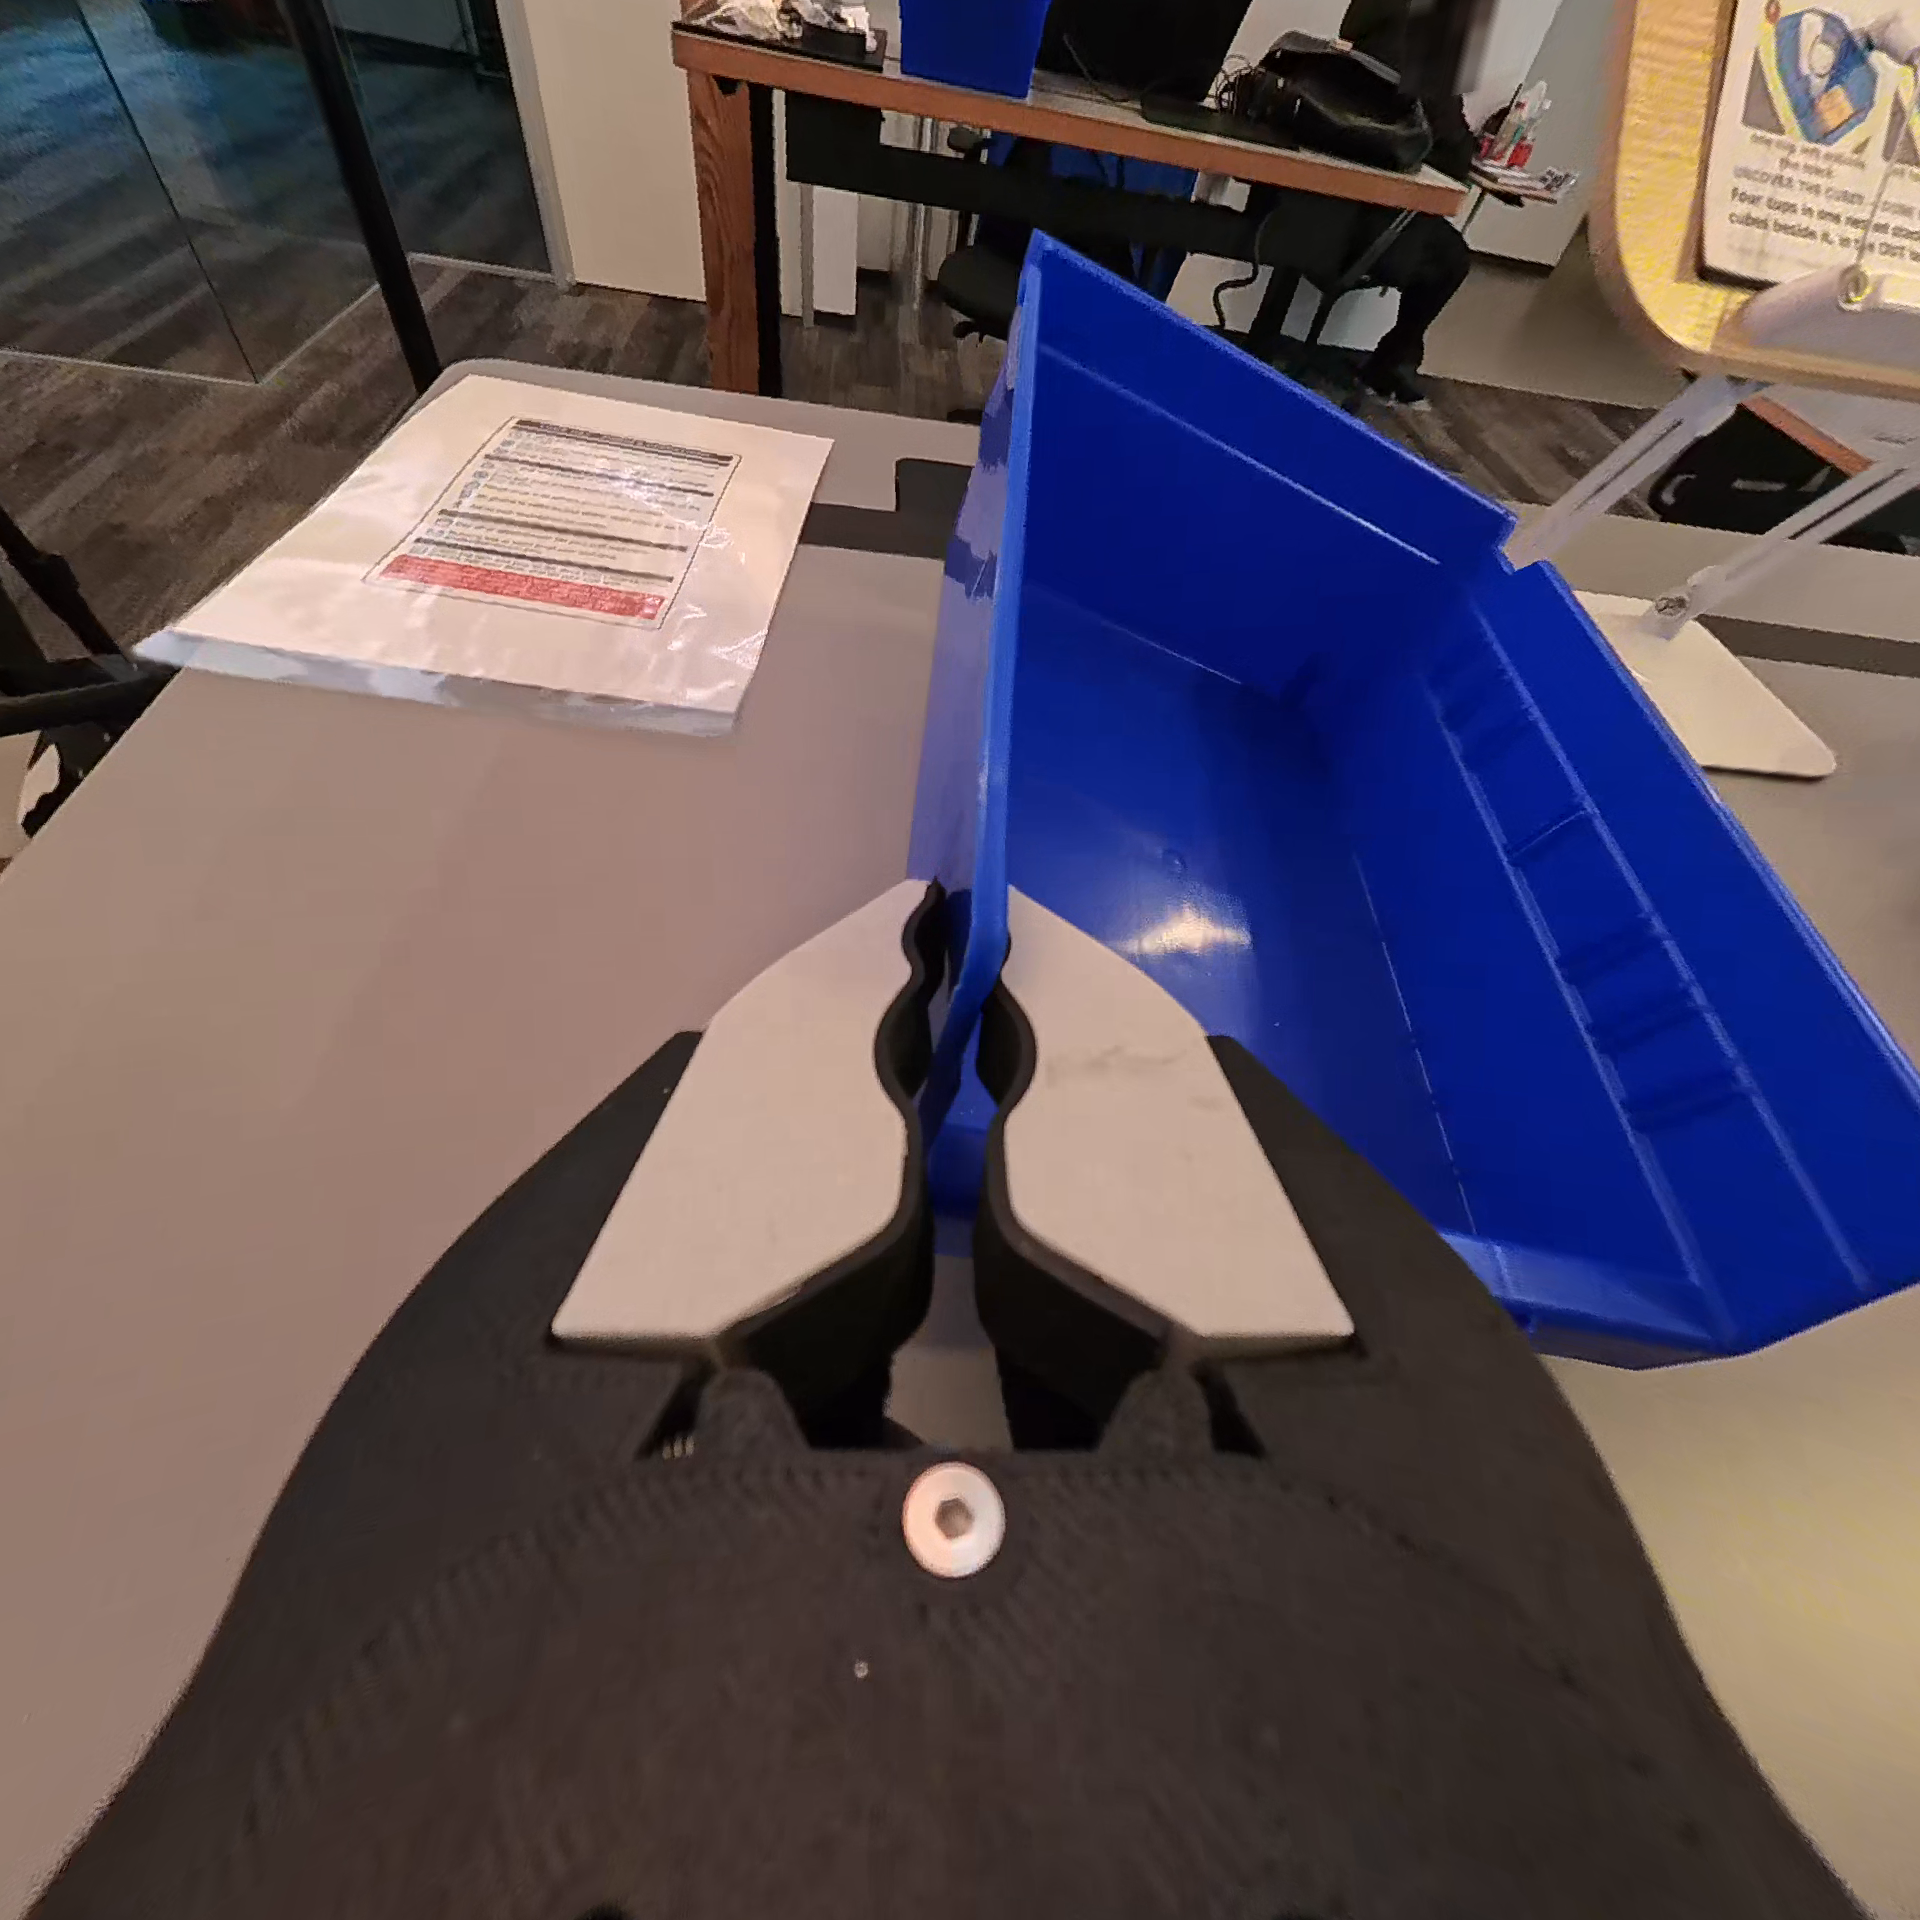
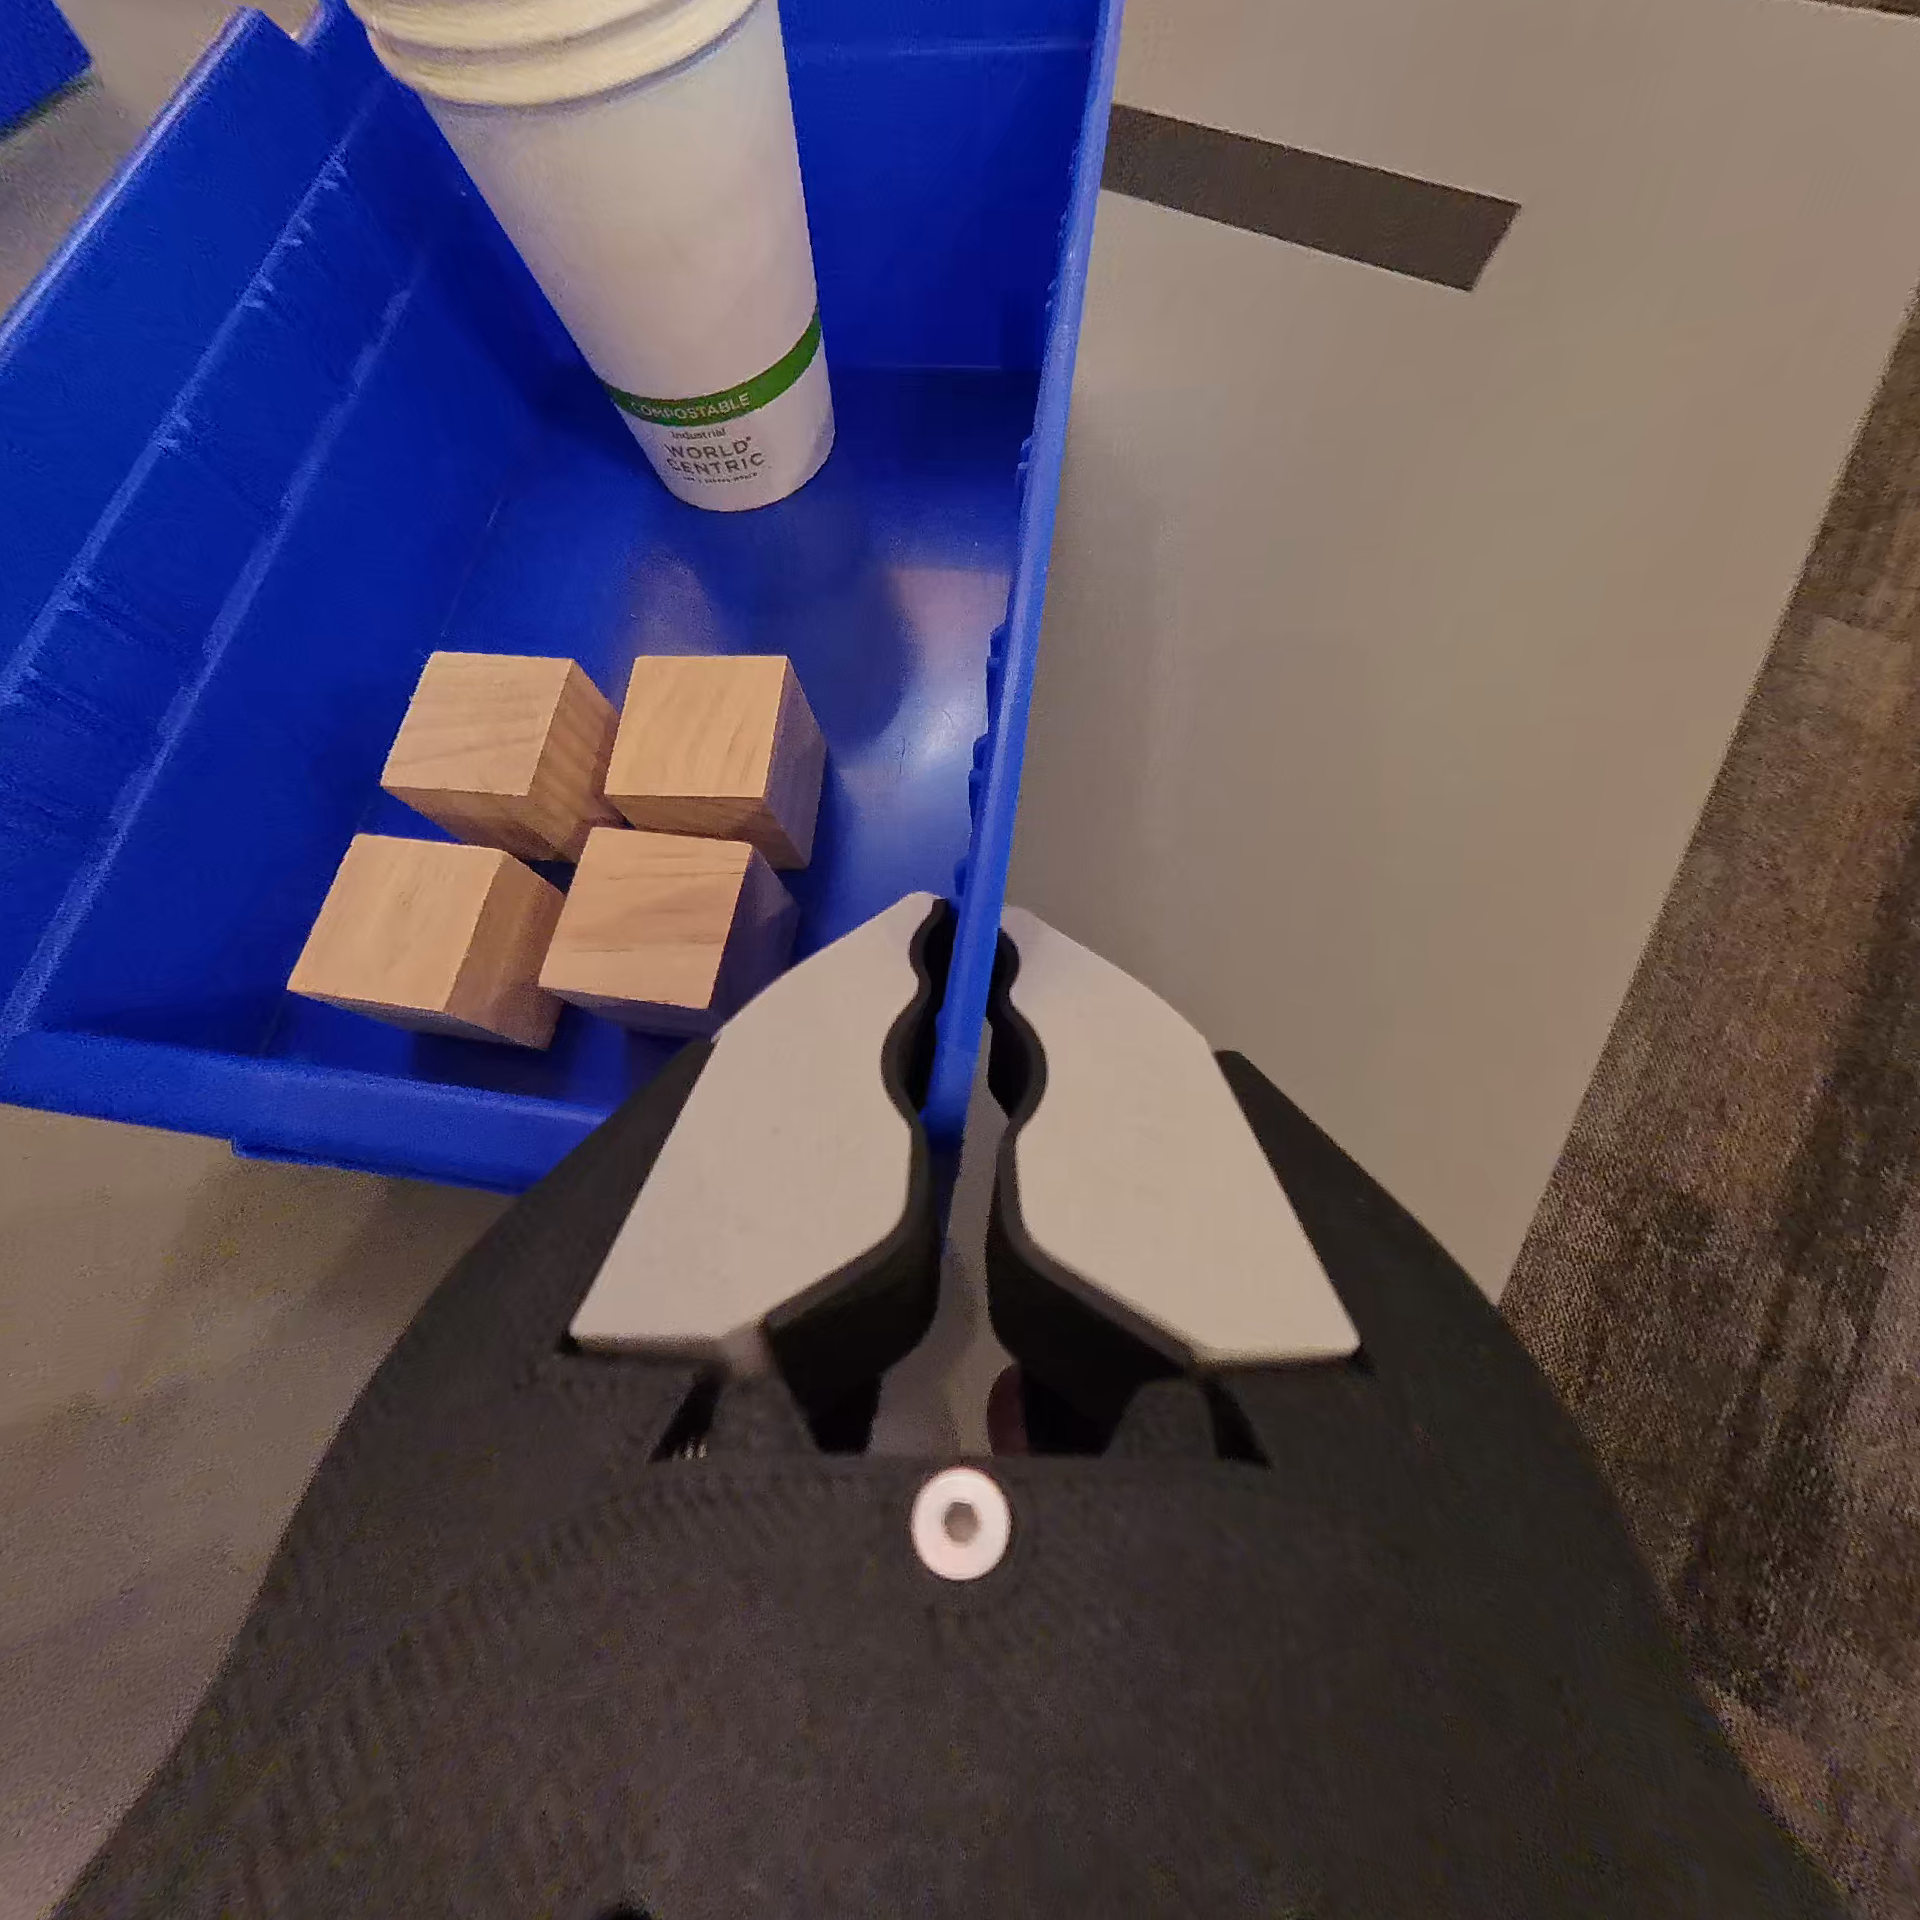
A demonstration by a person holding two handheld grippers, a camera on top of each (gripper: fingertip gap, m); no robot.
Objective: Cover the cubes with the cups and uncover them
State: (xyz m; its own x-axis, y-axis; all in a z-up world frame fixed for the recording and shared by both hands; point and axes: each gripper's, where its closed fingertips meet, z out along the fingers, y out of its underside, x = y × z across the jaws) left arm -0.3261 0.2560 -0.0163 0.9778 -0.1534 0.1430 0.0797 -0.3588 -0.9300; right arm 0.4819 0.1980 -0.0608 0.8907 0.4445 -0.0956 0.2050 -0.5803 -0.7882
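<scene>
My left gripper (image 1: 971,914) is shut on the left side wall of an empty blue bin (image 1: 1195,790), which sits tilted on the grey table. My right gripper (image 2: 971,925) is shut on the right side wall of a second blue bin (image 2: 1029,582). That bin holds several wooden cubes (image 2: 582,831) clustered at its near end and a nested stack of white paper cups (image 2: 665,260) with a green band, standing upright at the far end.
A sheet in a plastic sleeve (image 1: 499,561) lies on the grey table (image 1: 416,987) far left. A lamp stand base (image 1: 1725,707) stands at the right. A dark tape strip (image 2: 1299,197) marks the table. The table edge and carpet (image 2: 1766,935) lie to the right.
</scene>
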